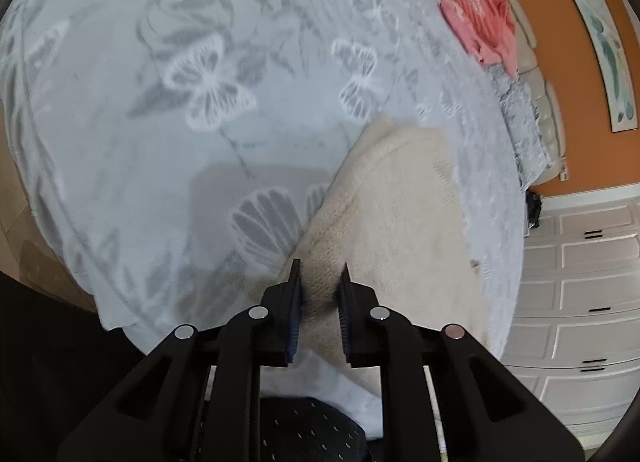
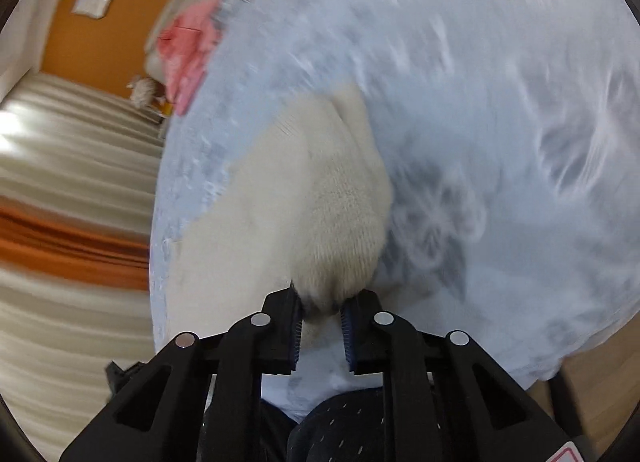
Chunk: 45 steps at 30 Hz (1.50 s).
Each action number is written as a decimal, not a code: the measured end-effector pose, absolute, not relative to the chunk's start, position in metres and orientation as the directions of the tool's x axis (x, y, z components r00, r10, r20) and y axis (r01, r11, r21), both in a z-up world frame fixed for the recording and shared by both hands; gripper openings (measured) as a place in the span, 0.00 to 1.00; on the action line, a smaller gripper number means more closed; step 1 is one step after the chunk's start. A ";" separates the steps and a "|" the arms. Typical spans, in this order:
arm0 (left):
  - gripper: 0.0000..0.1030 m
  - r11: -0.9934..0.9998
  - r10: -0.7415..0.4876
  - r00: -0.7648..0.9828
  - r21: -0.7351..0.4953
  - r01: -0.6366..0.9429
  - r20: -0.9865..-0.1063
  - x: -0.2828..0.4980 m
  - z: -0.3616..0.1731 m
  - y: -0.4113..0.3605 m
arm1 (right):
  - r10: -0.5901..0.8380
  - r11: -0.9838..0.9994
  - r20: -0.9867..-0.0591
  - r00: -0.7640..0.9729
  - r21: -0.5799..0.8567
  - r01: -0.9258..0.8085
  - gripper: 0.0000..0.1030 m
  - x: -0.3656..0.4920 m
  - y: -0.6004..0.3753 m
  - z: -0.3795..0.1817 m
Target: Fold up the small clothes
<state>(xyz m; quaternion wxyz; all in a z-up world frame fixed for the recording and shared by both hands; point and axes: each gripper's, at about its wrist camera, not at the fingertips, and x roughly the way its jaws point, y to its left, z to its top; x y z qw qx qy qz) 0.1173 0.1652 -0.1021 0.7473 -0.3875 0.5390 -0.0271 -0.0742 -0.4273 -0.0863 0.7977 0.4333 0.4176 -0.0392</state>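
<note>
The left tongs (image 1: 320, 274) pinch a bunched edge of the cream knitted garment (image 1: 392, 205), the knit pressed between their blue pads. The right tongs (image 2: 322, 298) likewise pinch a gathered corner of the same garment (image 2: 320, 197). From both grips it drapes down onto the bed, whose pale blue cover with butterfly print (image 1: 208, 89) spreads beyond. Farther off, at the cover's edge, a pink garment (image 1: 476, 17) lies crumpled beside a padded headboard (image 1: 536, 85) against an orange wall (image 1: 560, 45). White drawers (image 1: 580, 294) stand alongside.
</note>
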 end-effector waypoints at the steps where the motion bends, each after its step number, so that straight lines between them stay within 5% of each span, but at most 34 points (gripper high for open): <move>1: 0.13 0.718 -0.446 0.422 -0.597 -0.358 -0.789 0.114 -0.095 0.167 | 0.295 0.636 -0.708 0.642 0.647 0.421 0.14 -0.078 -0.427 -0.084; 7: 0.13 0.745 -0.406 0.325 -0.515 -0.424 -0.854 0.095 -0.131 0.169 | 0.320 0.612 -0.825 0.466 0.555 0.563 0.15 -0.092 -0.434 -0.162; 13: 0.21 0.778 -0.387 0.342 -0.502 -0.377 -0.856 0.092 -0.112 0.168 | 0.178 0.741 -0.870 0.460 0.426 0.519 0.31 -0.089 -0.433 -0.109; 20: 0.74 0.831 -0.350 0.495 -0.507 -0.227 -0.795 0.135 -0.040 0.156 | 0.109 0.821 -0.831 0.545 0.384 0.422 0.56 -0.047 -0.445 -0.059; 22: 0.80 0.839 -0.376 0.499 -0.515 -0.174 -0.781 0.165 -0.036 0.138 | 0.133 0.832 -0.831 0.540 0.389 0.395 0.57 -0.018 -0.444 -0.064; 29: 0.76 0.906 -0.337 0.405 -0.410 -0.107 -0.850 0.245 -0.084 0.072 | 0.144 0.874 -0.885 0.443 0.324 0.362 0.53 0.072 -0.427 -0.105; 30: 0.59 0.910 -0.329 0.395 -0.400 -0.110 -0.858 0.247 -0.090 0.070 | 0.187 0.873 -0.881 0.434 0.351 0.338 0.37 0.079 -0.425 -0.112; 31: 0.45 0.919 -0.321 0.369 -0.381 -0.100 -0.872 0.253 -0.100 0.066 | 0.208 0.870 -0.882 0.422 0.364 0.333 0.08 0.079 -0.425 -0.114; 32: 0.18 0.932 -0.296 0.343 -0.348 -0.101 -0.892 0.256 -0.107 0.064 | 0.213 0.866 -0.871 0.443 0.378 0.326 0.06 0.078 -0.425 -0.108; 33: 0.14 0.935 -0.284 0.337 -0.337 -0.107 -0.898 0.254 -0.111 0.066 | 0.192 0.872 -0.852 0.488 0.376 0.314 0.06 0.073 -0.428 -0.095; 39: 0.10 0.937 -0.256 0.360 -0.322 -0.136 -0.897 0.246 -0.123 0.090 | 0.131 0.806 -0.883 0.450 0.359 0.471 0.05 0.051 -0.489 -0.128; 45: 0.18 0.915 -0.277 0.367 -0.360 -0.180 -0.888 0.248 -0.119 0.088 | 0.132 0.843 -0.852 0.506 0.365 0.395 0.15 0.053 -0.456 -0.097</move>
